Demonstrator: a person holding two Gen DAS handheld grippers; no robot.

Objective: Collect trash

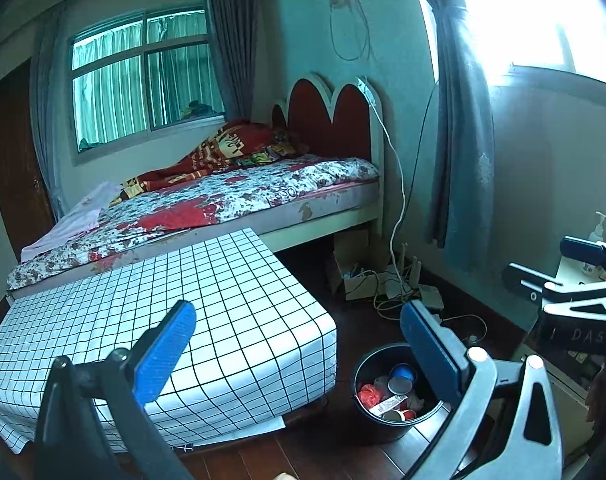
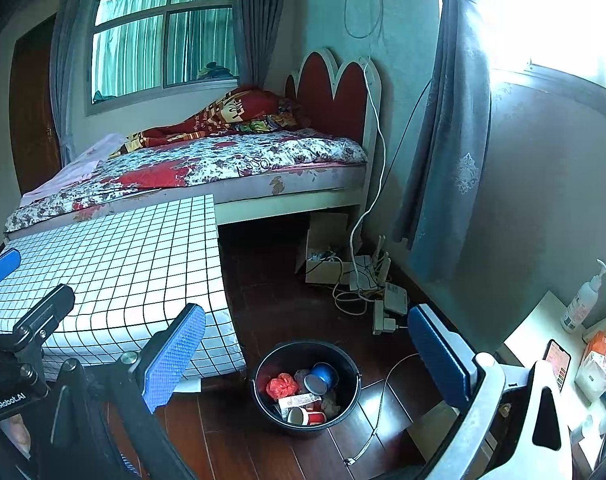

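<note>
**Bin on floor, both grippers released**

Black bin [image 2: 307, 388], holding trash [image 2: 303, 390], on wood floor [image 2: 263, 296] just beside the checked table's [image 2: 115, 264] corner. Bare floor strip between table edge and wall cables [image 2: 355, 296]. Left gripper [image 1: 299, 356] and right gripper [image 2: 307, 358]: jaws spread, holding nothing.

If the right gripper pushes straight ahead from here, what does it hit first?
Probably nothing close: the right gripper is open and empty, aimed above the black bin toward bare floor beside the bed; depth is unclear.
</note>
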